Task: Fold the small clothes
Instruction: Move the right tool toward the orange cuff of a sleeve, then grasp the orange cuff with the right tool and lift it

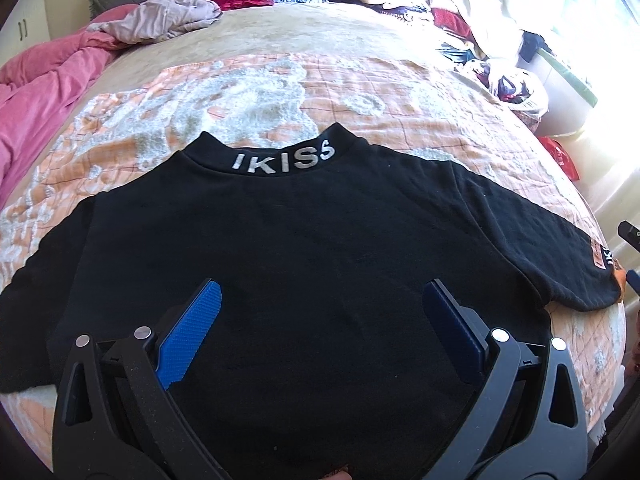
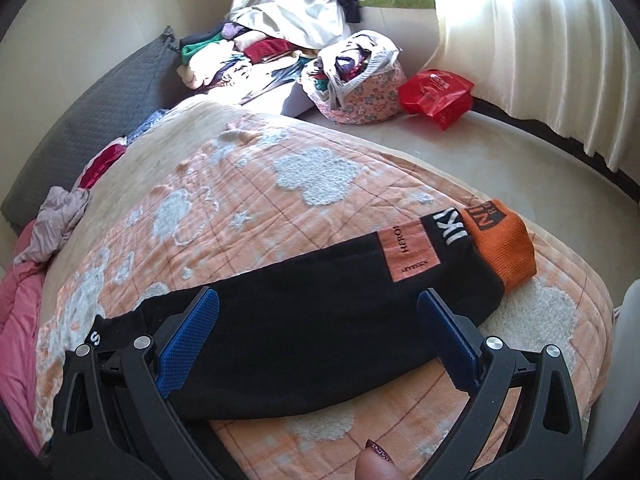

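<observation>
A small black shirt point(image 1: 288, 240) lies flat on the bed, its collar lettered "IKISS" point(image 1: 284, 158) pointing away. My left gripper point(image 1: 320, 300) is open, its blue pads hovering over the shirt's middle, holding nothing. In the right wrist view the shirt's right sleeve point(image 2: 320, 300) stretches out to an orange cuff point(image 2: 502, 240) with a peach patch point(image 2: 408, 252). My right gripper point(image 2: 318, 308) is open above that sleeve, one pad on each side, empty. A tip of the right gripper shows at the left view's right edge point(image 1: 630, 236).
The bed carries an orange and white quilt point(image 1: 240, 92). A pink blanket point(image 1: 36, 88) and a mauve garment point(image 1: 168, 12) lie far left. Piled clothes point(image 2: 248, 56), a floral bag point(image 2: 356, 80) and a red bag point(image 2: 436, 92) sit beyond the bed by white curtains point(image 2: 520, 40).
</observation>
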